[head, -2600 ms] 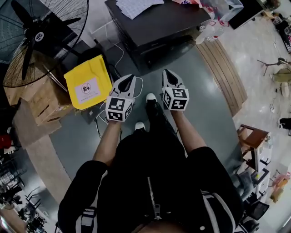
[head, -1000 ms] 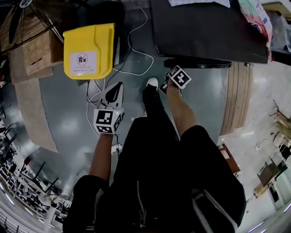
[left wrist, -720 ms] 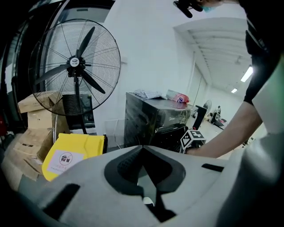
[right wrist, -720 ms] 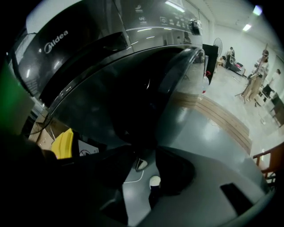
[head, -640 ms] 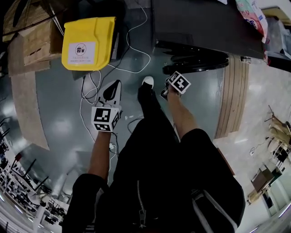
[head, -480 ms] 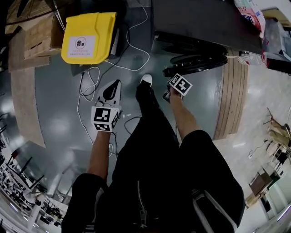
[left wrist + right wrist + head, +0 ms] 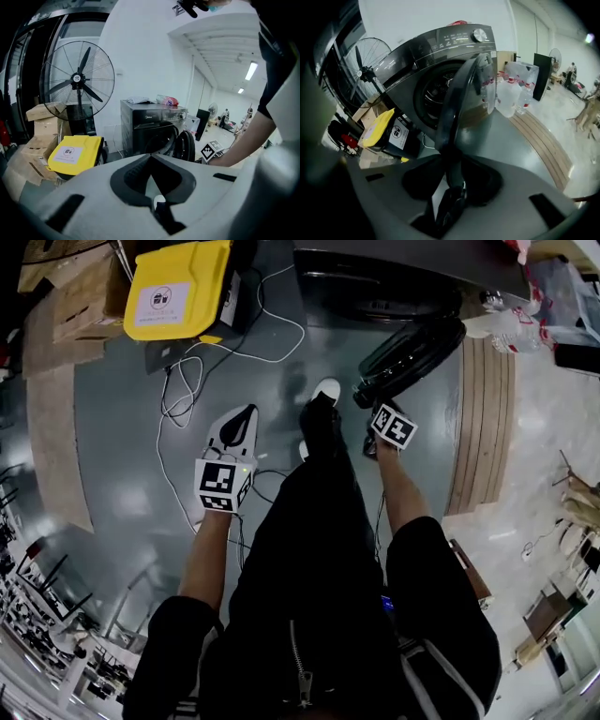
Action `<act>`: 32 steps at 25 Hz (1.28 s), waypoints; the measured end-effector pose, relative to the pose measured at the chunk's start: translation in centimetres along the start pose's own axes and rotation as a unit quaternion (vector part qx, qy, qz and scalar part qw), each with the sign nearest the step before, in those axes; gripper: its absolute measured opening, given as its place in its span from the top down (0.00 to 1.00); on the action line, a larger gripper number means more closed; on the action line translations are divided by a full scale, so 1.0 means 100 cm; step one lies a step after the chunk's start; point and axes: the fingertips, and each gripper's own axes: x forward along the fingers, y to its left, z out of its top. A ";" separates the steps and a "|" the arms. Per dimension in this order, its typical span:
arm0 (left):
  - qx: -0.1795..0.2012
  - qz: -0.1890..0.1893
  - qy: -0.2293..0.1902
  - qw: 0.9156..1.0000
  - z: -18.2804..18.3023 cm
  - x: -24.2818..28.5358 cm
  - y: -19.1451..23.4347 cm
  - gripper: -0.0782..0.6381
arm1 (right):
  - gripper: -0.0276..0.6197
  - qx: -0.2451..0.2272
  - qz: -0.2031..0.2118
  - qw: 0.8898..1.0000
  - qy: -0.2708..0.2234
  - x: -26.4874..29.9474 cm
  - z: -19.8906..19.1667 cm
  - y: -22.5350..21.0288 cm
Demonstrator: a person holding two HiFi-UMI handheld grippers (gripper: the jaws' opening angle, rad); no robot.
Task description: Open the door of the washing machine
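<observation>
1. Right tool [image 7: 451, 180]: jaws closing, with the rim of the door [image 7: 461, 98] gripped between them.
2. Door stands swung well out from the washing machine [image 7: 440, 47], wider than half a second ago; the task looks nearly done.
3. Left tool [image 7: 151, 157]: closed, empty.

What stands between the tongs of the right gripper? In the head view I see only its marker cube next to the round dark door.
Observer: In the right gripper view, the rim of the round dark glass door of the dark grey washing machine stands between the tongs of the right gripper, which are closing.
Operator: Is the door away from the front of the machine?
Observer: Yes, the steel drum shows behind the swung-out rim.
Operator: Does the left gripper hold something?
Observer: No, the left gripper has its tongs together, with nothing between them.
</observation>
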 end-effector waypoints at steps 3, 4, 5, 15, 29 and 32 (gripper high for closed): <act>0.011 -0.024 0.003 1.000 -0.003 0.004 -0.026 0.89 | 0.80 -0.004 -0.009 1.000 0.003 -0.017 -0.011 -0.037; 0.016 -0.032 0.003 0.999 -0.003 0.007 -0.034 0.89 | 0.81 -0.007 -0.014 1.000 0.005 -0.023 -0.014 -0.050; 0.023 -0.039 0.003 0.999 -0.002 0.010 -0.044 0.89 | 0.82 -0.011 -0.019 1.000 0.008 -0.028 -0.017 -0.064; 0.070 -0.075 0.013 0.995 0.019 0.040 -0.135 0.89 | 0.85 -0.042 -0.064 0.997 0.021 -0.072 -0.021 -0.204; 0.062 -0.059 0.026 0.996 0.082 0.133 -0.278 0.89 | 0.83 -0.163 -0.046 0.984 0.050 -0.087 0.033 -0.365; 0.057 -0.049 0.026 0.997 0.099 0.154 -0.298 0.89 | 0.83 -0.195 -0.037 0.978 0.056 -0.089 0.057 -0.394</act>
